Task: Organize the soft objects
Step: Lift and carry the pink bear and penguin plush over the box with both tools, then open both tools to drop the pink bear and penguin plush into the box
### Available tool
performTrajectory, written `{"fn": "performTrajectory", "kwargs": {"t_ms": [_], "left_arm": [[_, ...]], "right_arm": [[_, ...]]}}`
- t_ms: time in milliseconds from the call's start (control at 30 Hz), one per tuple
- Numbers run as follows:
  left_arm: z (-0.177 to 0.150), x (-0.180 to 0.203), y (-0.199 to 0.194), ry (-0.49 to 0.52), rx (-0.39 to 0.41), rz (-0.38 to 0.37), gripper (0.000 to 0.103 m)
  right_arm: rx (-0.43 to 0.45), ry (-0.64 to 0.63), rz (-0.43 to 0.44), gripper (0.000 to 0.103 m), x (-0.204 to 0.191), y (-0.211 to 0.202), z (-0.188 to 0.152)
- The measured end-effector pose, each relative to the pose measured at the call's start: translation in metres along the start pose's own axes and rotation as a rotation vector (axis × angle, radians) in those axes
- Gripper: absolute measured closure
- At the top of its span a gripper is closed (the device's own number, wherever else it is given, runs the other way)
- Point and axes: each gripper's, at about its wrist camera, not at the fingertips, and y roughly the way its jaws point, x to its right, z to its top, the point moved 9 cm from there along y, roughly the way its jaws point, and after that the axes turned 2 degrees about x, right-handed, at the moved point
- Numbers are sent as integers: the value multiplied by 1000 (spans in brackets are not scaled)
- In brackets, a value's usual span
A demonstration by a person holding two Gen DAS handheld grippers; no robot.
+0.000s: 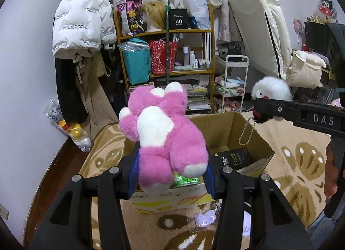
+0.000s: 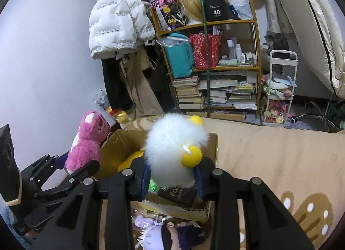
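Note:
A pink and white plush bear hangs over an open cardboard box, with my left gripper shut on its lower body. A white fluffy plush with yellow feet is pinched in my shut right gripper, also above the box. From the right wrist view the bear and the left gripper sit at the box's left edge. In the left wrist view the white plush hangs at the right, with a bead chain dangling under it. A yellow plush and a black carton lie inside the box.
The box stands on a beige patterned rug. Purple plush toys lie on the rug at the box's near side. Behind stand a wooden shelf with books and bags, a white trolley, hanging coats and a bag of toys.

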Motion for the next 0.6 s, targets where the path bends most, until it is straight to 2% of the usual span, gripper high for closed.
{"fn": "performTrajectory", "kwargs": {"t_ms": [600], "left_arm": [[-23, 0, 26, -18, -87, -9, 51]], "right_arm": [[-85, 39, 45, 67, 1, 30, -30]]}}
